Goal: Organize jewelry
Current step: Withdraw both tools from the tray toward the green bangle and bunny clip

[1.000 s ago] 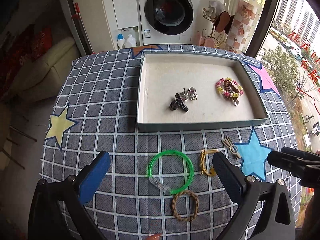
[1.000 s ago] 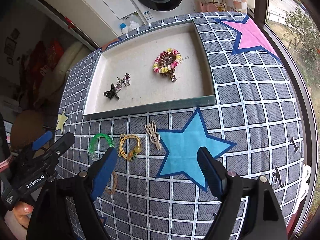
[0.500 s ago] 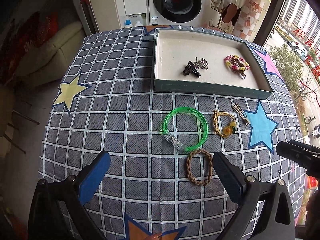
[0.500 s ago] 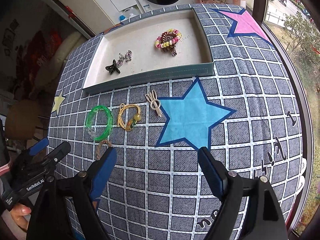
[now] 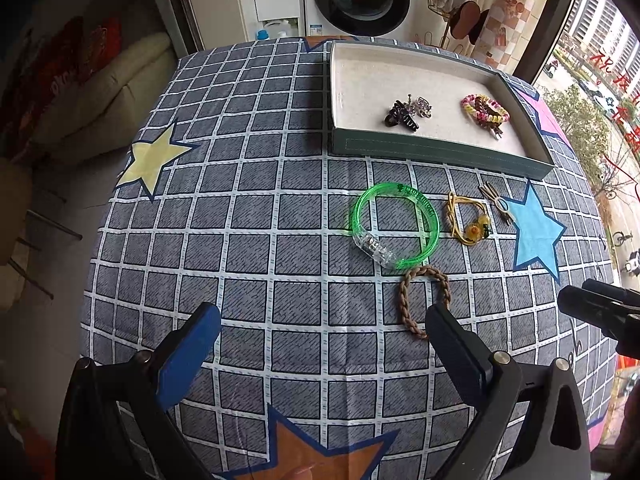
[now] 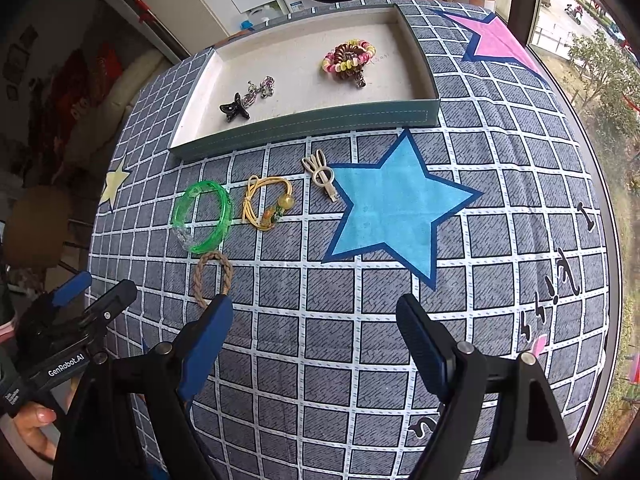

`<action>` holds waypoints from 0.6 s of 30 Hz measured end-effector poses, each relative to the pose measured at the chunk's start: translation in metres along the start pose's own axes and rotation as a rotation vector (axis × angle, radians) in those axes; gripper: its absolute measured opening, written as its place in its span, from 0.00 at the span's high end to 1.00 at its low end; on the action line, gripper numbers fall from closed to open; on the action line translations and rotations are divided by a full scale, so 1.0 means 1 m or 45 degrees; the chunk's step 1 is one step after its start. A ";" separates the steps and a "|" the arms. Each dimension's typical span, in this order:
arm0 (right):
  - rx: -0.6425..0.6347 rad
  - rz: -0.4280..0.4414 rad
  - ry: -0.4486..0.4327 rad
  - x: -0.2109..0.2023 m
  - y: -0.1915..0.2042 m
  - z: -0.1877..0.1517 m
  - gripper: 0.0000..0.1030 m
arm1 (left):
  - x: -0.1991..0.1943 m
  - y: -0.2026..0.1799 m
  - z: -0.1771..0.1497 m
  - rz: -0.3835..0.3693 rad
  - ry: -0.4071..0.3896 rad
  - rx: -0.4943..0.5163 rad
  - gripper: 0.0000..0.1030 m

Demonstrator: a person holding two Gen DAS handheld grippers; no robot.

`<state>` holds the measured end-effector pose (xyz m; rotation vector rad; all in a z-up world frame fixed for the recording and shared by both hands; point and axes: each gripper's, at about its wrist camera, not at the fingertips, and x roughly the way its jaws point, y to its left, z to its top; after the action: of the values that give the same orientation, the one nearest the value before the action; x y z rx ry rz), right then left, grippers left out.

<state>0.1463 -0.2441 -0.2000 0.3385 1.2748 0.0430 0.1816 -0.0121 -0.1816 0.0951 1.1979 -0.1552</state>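
left claw (image 5: pixel 322 336) released | right claw (image 6: pixel 314 322) released | bunny clip (image 6: pixel 322 174) long axis toward tray (image 6: pixel 304 124), ears probably leading

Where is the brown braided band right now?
In both views the brown braided band lies on the tablecloth, just nearer the cameras than the green bracelet, outside the tray.
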 end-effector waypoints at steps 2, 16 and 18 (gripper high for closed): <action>-0.008 -0.008 0.030 0.003 0.002 -0.002 0.17 | 0.003 0.004 -0.002 -0.006 0.009 -0.001 0.00; -0.011 -0.083 0.107 0.022 0.006 -0.005 0.17 | 0.031 0.027 -0.003 -0.067 0.083 -0.107 0.00; -0.010 -0.096 0.105 0.025 0.006 -0.002 0.17 | 0.034 0.025 0.003 -0.072 0.073 -0.111 0.00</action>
<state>0.1527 -0.2324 -0.2217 0.2839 1.3680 -0.0025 0.2012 0.0100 -0.2122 -0.0103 1.2632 -0.1504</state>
